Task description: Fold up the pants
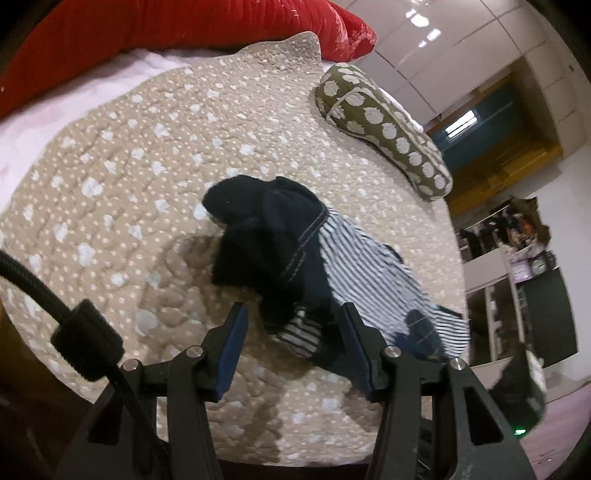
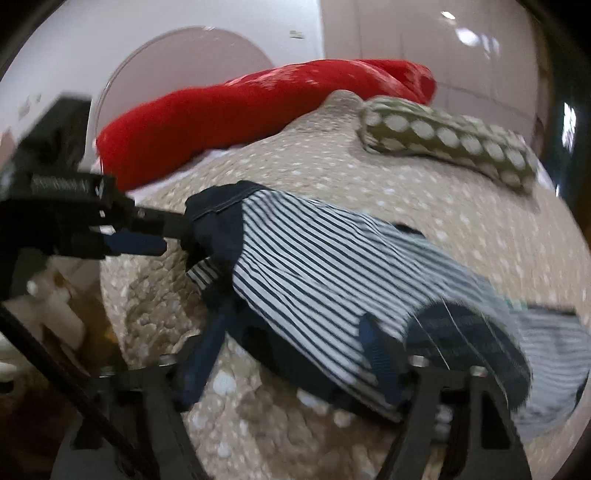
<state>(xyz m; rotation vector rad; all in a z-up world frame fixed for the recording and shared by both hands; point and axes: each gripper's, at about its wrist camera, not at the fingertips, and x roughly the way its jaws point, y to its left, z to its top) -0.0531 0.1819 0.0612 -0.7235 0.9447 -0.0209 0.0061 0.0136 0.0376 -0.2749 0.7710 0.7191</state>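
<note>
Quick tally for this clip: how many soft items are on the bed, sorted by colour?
Navy and white striped: 1, the pants
Red: 1, the red pillow
Olive with white dots: 1, the olive cushion
Beige with white dots: 1, the quilt
Total: 4

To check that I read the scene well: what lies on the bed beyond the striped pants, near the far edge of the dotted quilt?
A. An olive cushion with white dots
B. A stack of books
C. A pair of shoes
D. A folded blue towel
A: an olive cushion with white dots lies on the beige quilt, past the striped pants.
</note>
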